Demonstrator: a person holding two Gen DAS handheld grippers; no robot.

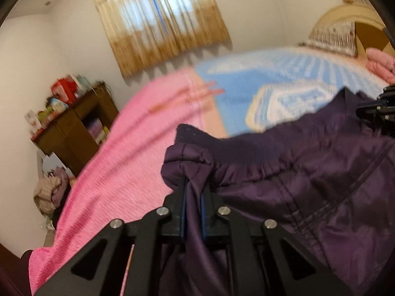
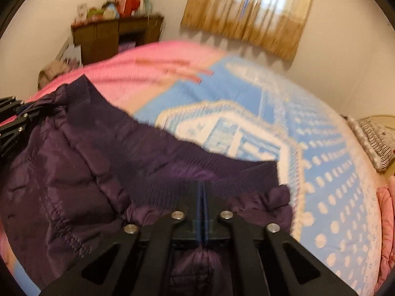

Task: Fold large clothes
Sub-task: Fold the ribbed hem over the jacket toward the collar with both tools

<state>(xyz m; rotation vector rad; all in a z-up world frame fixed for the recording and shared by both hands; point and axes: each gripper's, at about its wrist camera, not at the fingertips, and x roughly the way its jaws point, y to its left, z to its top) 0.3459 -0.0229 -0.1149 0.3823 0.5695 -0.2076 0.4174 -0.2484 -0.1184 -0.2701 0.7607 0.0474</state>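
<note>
A dark purple padded jacket [image 1: 308,172] with a ribbed knit hem hangs stretched between my two grippers above the bed. My left gripper [image 1: 195,185] is shut on one corner of the jacket near the hem. My right gripper [image 2: 203,192] is shut on the other hem corner of the jacket [image 2: 74,172]. The right gripper shows at the right edge of the left wrist view [image 1: 377,108]. The left gripper shows at the left edge of the right wrist view [image 2: 14,118]. Both views are motion-blurred.
Under the jacket is a bed with a blue and white blanket [image 2: 308,135] and a pink cover [image 1: 118,160]. A brown cabinet [image 1: 74,133] with clutter stands by the wall. A curtained window [image 1: 160,24], a pillow [image 1: 333,37] and pink clothes [image 2: 387,222] are around.
</note>
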